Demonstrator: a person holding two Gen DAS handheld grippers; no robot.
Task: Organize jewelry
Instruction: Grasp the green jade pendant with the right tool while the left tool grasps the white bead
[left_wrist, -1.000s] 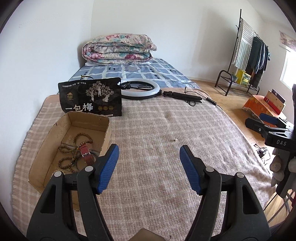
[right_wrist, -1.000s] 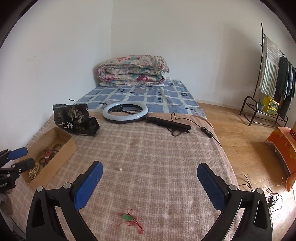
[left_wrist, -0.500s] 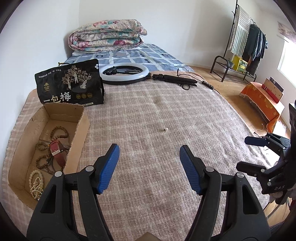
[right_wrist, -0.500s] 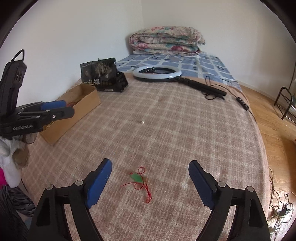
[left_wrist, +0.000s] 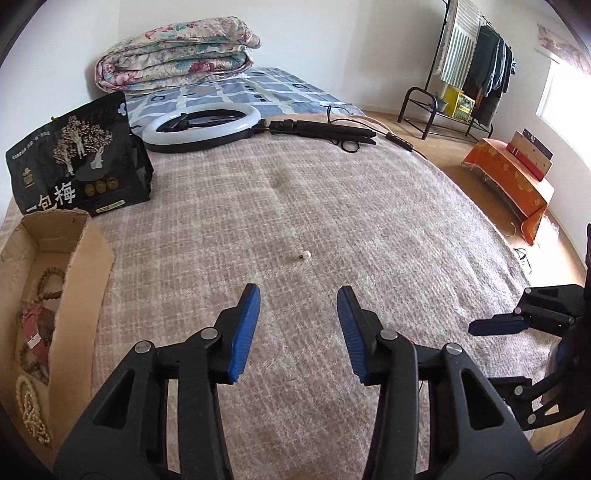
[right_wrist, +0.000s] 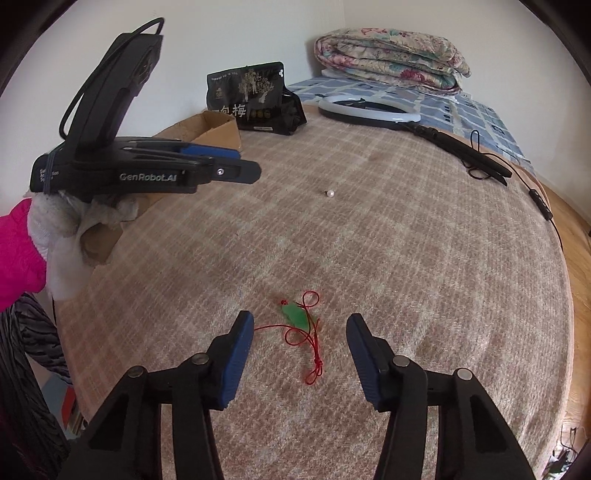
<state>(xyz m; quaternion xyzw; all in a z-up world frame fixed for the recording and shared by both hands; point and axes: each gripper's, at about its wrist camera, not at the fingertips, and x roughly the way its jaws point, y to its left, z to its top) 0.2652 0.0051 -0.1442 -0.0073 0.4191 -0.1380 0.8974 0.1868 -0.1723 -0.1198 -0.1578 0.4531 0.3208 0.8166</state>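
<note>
Two loose pieces of jewelry lie on the pinkish-beige checked blanket (right_wrist: 406, 258), so we judge the sorting only partly done: several bead bracelets already sit in the open brown cardboard box (left_wrist: 83, 258) at nine o'clock in the left wrist view.

Our right gripper (right_wrist: 300, 334) hangs with jaws spread wide and empty, straddling the green leaf-shaped pendant on a tangled red cord (right_wrist: 297, 317), which lies just ahead at twelve o'clock. Our left gripper (left_wrist: 298, 314) is likewise parted and holds nothing; the small white pearl bead (left_wrist: 306, 254) lies just beyond its tips at twelve o'clock.

Next, we judge, the right jaws must drop and pinch the pendant or cord, which is thin and may slip, then carry it toward the box at ten o'clock.

Readable writing: "GenRobot.AI" on the left gripper's side, and large white characters "一包梅" on the black stand-up snack pouch (left_wrist: 79, 162).
</note>
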